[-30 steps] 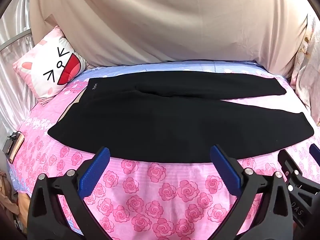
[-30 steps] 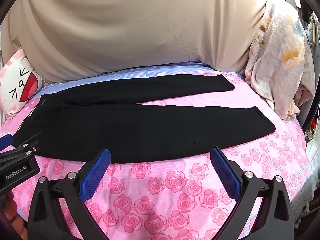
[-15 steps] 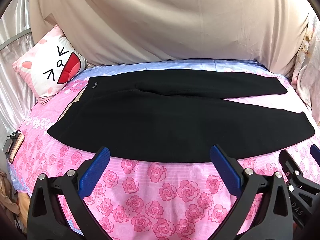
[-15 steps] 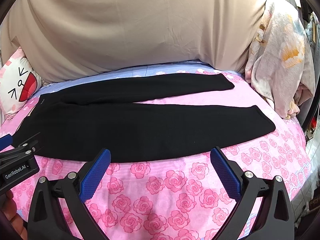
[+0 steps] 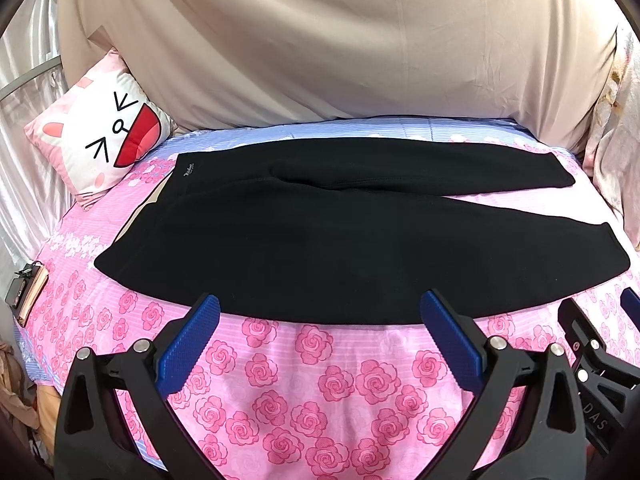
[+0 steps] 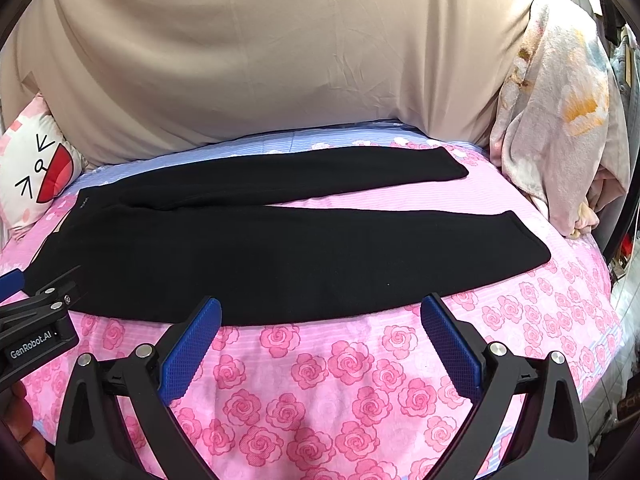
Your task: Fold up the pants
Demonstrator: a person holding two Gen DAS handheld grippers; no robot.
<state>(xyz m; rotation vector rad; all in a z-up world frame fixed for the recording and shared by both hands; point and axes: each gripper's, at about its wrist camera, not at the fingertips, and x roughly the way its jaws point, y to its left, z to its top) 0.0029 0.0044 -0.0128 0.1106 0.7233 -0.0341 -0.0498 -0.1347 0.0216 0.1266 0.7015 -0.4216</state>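
Observation:
Black pants [image 5: 320, 240] lie flat across the pink rose bedsheet, waistband at the left, both legs spread toward the right; they also show in the right wrist view [image 6: 280, 248]. My left gripper [image 5: 320, 316] is open and empty, hovering just short of the pants' near edge. My right gripper [image 6: 320, 316] is open and empty, also just short of the near edge, further toward the leg ends. Each gripper shows at the edge of the other's view.
A cat-face pillow [image 5: 104, 140] leans at the back left. A beige sheet [image 5: 320, 40] hangs behind the bed. A crumpled floral blanket [image 6: 560, 128] sits at the right end. A phone [image 5: 26, 292] lies at the bed's left edge.
Both views have shifted very slightly; the pants lie as before and both grippers stay open.

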